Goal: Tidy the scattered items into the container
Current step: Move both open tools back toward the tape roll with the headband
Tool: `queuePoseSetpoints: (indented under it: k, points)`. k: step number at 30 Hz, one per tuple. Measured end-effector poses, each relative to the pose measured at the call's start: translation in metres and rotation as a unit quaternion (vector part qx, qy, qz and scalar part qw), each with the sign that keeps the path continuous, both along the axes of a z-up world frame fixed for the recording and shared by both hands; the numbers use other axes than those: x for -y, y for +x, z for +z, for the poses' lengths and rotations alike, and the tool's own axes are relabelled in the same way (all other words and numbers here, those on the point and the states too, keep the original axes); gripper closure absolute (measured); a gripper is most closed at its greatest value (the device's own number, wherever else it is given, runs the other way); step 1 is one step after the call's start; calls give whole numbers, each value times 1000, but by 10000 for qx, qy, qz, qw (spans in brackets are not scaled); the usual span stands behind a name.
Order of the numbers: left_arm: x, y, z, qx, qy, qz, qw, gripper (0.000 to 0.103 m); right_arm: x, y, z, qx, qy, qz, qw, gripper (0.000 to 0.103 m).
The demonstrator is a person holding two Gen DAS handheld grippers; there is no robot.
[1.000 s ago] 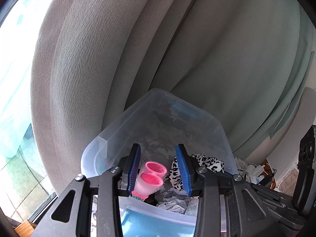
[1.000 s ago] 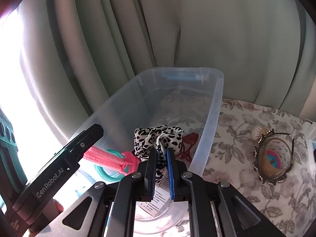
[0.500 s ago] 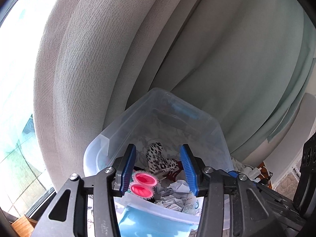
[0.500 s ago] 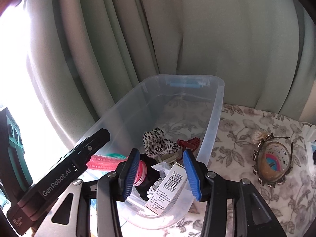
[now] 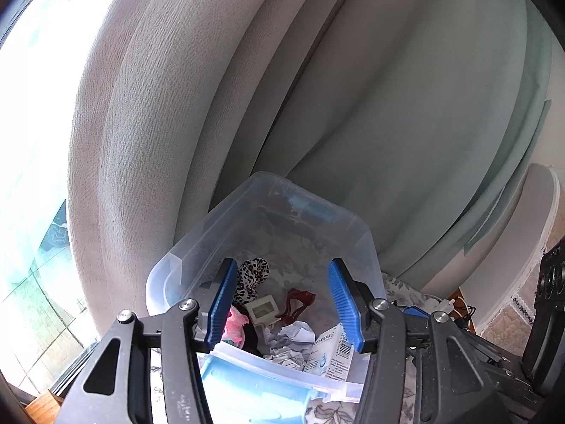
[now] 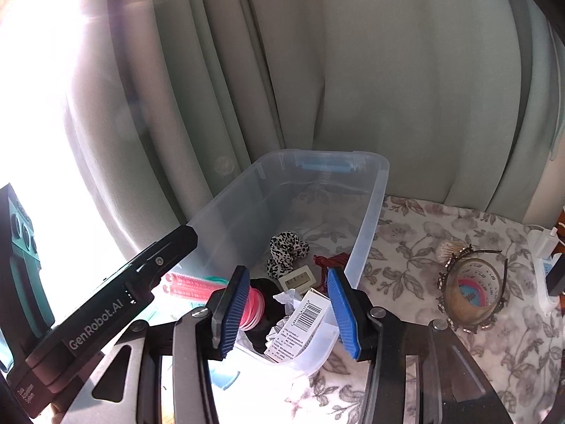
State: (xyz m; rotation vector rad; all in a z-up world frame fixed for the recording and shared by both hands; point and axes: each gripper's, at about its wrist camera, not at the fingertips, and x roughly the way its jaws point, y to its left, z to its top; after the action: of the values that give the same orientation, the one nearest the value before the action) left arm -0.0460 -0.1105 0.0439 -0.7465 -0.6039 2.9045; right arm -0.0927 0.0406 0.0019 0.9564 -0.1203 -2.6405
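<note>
A clear plastic bin [image 6: 367, 233] [image 5: 367, 247] stands on a floral cloth. In it lie a leopard-print scrunchie [image 6: 286, 247] [image 5: 252, 277], pink hair rollers [image 6: 192, 284] [image 5: 235, 325], a red hair claw [image 5: 298, 304] [image 6: 330, 259], a cream clip [image 5: 263, 312] [image 6: 298, 279], crumpled paper [image 5: 291, 339] and a barcoded box [image 6: 300, 325] [image 5: 330, 351]. My left gripper [image 5: 284, 304] and my right gripper [image 6: 287, 309] are both open and empty above the bin's near end.
A jewelled hairband around a round patterned object [image 6: 471, 289] lies on the floral cloth [image 6: 406, 247] right of the bin. A white charger and cables [image 6: 545, 247] sit at the far right. Curtains [image 6: 353, 70] hang close behind the bin. The left gripper body [image 6: 106, 300] shows in the right wrist view.
My left gripper opened and dropped the pink rollers into the bin. My right gripper opened and let the leopard scrunchie fall in. Both then drew back and rose a little.
</note>
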Motion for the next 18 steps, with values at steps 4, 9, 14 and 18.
queuePoseSetpoints:
  k: [4, 9, 14, 18]
  points:
    - [-2, 13, 18, -93, -70, -61, 9999, 48, -6, 9, 10, -110, -29, -43, 9999, 53]
    - [-9, 18, 20, -248, -186, -103, 9995, 46, -16, 25, 25, -275, -106, -110, 9995, 53]
    - [-27, 15, 1, -453, -325, -187, 9983, 42, -28, 42, 40, -457, -209, -182, 9986, 53]
    - [-48, 12, -5, -586, -391, -283, 9971, 42, -40, 55, 51, -599, -309, -262, 9974, 53]
